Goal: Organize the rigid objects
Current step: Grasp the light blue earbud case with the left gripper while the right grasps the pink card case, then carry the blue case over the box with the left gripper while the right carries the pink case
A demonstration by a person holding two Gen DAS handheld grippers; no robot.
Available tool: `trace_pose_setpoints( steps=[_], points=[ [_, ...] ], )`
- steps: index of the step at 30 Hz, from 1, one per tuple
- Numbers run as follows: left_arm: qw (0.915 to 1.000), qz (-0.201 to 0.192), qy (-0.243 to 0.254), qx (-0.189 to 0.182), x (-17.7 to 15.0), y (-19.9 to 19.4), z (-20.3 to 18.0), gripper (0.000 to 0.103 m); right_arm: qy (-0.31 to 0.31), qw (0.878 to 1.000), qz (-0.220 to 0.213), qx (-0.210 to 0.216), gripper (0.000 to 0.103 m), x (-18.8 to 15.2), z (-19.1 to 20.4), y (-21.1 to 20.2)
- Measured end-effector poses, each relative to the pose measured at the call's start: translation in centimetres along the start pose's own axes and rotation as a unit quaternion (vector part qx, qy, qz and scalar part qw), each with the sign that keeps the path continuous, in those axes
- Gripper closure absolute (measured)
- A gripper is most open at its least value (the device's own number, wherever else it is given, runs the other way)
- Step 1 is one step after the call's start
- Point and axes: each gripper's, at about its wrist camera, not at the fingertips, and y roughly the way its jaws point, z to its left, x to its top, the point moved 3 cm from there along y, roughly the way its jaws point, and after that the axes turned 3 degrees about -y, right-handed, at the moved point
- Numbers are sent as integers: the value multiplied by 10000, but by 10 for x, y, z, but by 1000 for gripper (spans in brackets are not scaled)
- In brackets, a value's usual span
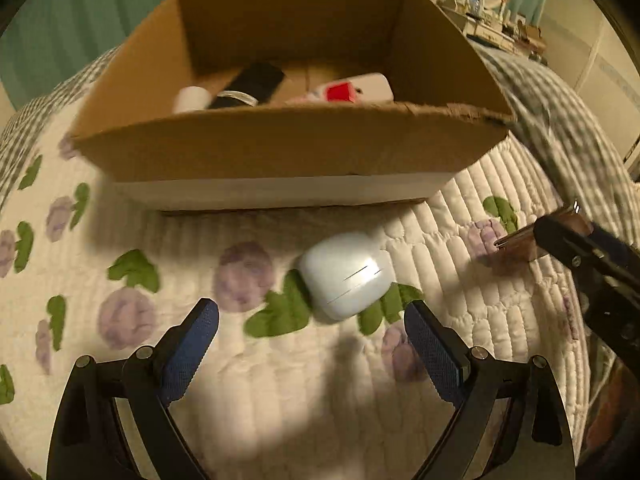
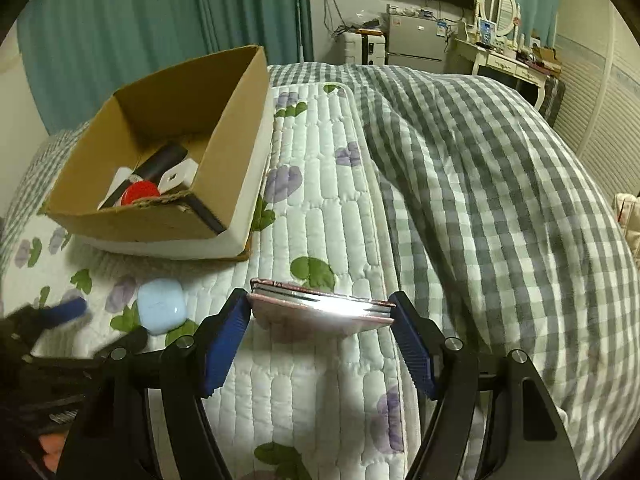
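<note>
1. My right gripper (image 2: pixel 320 312) pinches a flat pink compact (image 2: pixel 320 310) by its two ends, held above the floral quilted pad (image 2: pixel 320 208).
2. My left gripper (image 1: pixel 312 320) is spread wide, the white earbud case (image 1: pixel 346 274) lying on the pad just ahead of its fingers.
3. The cardboard box (image 1: pixel 280 148) sits beyond; the left view shows a black tube (image 1: pixel 250 86) inside it.
4. Only the right view shows the checkered duvet (image 2: pixel 500 184) and the dressing table (image 2: pixel 508 60).

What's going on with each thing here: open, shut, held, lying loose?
Box: open-topped, holding several items.
White case: shut, loose on the quilt.
Pink compact: shut, held by the right gripper.
Left gripper: open, empty.
</note>
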Motion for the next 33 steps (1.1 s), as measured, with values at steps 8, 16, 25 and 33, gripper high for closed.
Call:
trace_pose_setpoints(
  steps=[8, 16, 25, 33],
  points=[
    [9996, 85, 259, -24, 8, 29, -23, 37, -123, 9999, -55, 8, 32, 1, 1, 4],
    [9993, 21, 236, -290, 5, 15, -15, 45, 15, 9999, -120, 47, 32, -3, -1, -1],
    [9975, -345, 237, -564, -2, -46, 3, 45, 64, 9996, -275, 54, 33, -1, 6, -29],
    [9914, -1045, 185, -765, 33, -120, 24, 45, -204, 9968, -774, 30, 33, 36, 28, -81]
  ],
)
